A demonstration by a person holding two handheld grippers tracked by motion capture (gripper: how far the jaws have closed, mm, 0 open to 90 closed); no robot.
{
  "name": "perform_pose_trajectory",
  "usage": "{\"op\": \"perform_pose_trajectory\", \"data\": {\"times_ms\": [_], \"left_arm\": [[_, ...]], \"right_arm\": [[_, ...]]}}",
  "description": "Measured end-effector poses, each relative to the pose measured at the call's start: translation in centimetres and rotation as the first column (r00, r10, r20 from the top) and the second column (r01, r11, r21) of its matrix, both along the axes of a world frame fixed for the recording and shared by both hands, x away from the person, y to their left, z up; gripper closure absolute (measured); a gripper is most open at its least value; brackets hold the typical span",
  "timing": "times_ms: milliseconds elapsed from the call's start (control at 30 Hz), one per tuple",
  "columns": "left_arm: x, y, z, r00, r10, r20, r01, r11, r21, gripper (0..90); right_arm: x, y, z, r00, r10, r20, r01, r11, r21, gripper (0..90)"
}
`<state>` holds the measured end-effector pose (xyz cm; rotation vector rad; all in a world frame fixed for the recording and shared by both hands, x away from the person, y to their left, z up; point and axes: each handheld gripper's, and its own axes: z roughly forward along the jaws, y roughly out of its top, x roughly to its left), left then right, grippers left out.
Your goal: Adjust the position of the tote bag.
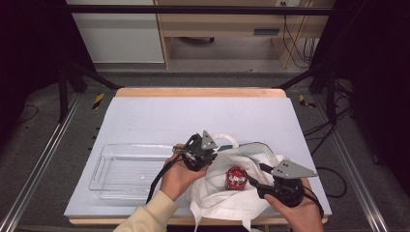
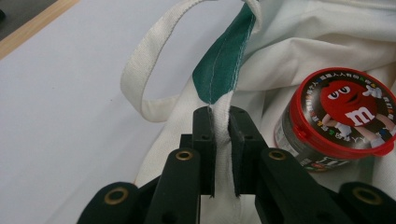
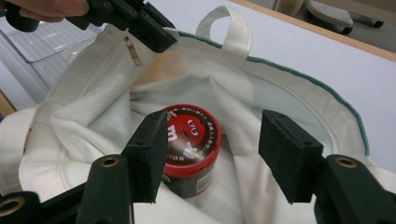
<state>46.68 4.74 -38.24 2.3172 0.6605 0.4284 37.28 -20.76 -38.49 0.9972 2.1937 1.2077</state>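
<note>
Pale blue matting is covering the table (image 1: 159,116), where a white cloth bag (image 1: 217,193) is lying beside a clear tray (image 1: 109,166). Left gripper (image 2: 222,135) is pinching the bag's rim — jaws clamped tight. Right gripper (image 3: 212,156) is hovering wide open over the red-lidded candy tub (image 3: 191,140) sitting inside.

Even overhead light; corners dark, perhaps vignetted.

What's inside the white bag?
A candy tub with a red lid sits in the white bag, whose rim the left claw pinches open. Folds of cloth hide the tub's base and the bag's bottom.
</note>
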Motion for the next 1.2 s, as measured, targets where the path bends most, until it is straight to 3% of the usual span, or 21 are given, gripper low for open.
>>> {"op": "perform_pose_trajectory", "data": {"times_ms": [533, 767, 1000, 1200], "left_arm": [[-0.8, 0.5, -0.1, 0.9994, -0.029, -0.017, 0.029, 0.9996, -0.007, 83.9], [-1.3, 0.9, 0.1, 0.9991, -0.038, -0.018, 0.038, 0.9992, -0.014, 84.0], [-1.8, 1.0, 0.4, 0.9984, -0.052, -0.023, 0.052, 0.9984, -0.022, 84.1], [-1.9, 1.3, 0.9, 0.9983, -0.053, -0.025, 0.052, 0.9981, -0.031, 84.4]], "right_arm": [[-0.2, 2.7, -0.1, 0.995, 0.098, -0.02, -0.099, 0.9942, -0.042, 46.5], [-0.3, 5.1, -0.8, 0.9828, 0.179, -0.043, -0.183, 0.9791, -0.089, 48.5], [-0.4, 6.0, -1.9, 0.9739, 0.214, -0.075, -0.221, 0.97, -0.101, 50.4], [-0.4, 7.0, -2.9, 0.9608, 0.257, -0.103, -0.269, 0.9557, -0.12, 51.6]]}}
